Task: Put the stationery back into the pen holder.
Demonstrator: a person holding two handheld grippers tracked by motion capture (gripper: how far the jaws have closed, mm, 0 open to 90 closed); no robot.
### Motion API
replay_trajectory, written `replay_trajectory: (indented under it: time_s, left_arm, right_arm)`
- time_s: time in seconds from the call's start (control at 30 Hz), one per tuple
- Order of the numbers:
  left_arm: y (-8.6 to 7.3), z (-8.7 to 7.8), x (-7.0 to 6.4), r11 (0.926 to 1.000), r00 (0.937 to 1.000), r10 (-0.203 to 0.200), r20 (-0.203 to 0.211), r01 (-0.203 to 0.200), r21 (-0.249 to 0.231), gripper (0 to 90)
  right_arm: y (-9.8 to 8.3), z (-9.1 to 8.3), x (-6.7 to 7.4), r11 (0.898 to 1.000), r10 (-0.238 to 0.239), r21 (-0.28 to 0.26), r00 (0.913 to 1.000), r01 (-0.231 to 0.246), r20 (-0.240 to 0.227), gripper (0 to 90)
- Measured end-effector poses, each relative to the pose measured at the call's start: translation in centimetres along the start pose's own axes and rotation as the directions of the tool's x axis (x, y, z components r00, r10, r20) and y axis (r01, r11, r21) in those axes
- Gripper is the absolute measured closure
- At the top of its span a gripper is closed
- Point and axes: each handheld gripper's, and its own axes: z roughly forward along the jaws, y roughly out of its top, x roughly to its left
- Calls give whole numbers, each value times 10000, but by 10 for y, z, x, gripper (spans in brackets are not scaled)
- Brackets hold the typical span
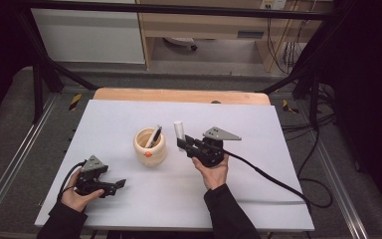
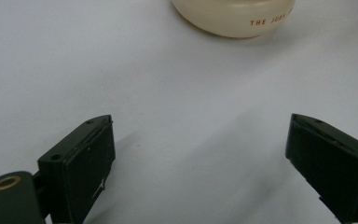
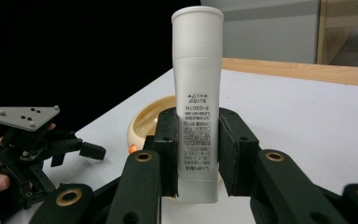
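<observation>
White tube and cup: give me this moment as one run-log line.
right hand-held gripper: shut on white tube, upright | left hand-held gripper: open, empty | cream cup: holds a pen

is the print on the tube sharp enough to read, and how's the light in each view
Right gripper view: the white tube is sharp, its print upside down, against a black backdrop. Left gripper view: the jaws are soft-edged; the cream cup is cut off at top. High view: even light on the table, dark surroundings.

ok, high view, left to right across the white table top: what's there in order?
left gripper, open on the table → cream cup with a pen standing in it → white tube, upright, clamped in the right gripper.
</observation>
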Motion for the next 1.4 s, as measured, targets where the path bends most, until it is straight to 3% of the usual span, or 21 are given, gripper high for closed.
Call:
replay_trajectory:
  time_s: [0.6,1.1,1.4]
  left_arm:
    - [0,-1,1,10000,10000,-54,3,54,-35,81]
    - [1,-2,1,9999,10000,-43,31,43,-99,80]
    - [1,-3,1,9999,10000,-35,46,36,-152,80]
  right_arm:
    - [7,51,21,10000,43,52,9993,-41,-378,715]
    - [-3,93,24,9997,144,182,9984,-134,-541,715]
    - [-12,108,25,9992,-81,377,9988,99,-489,714]
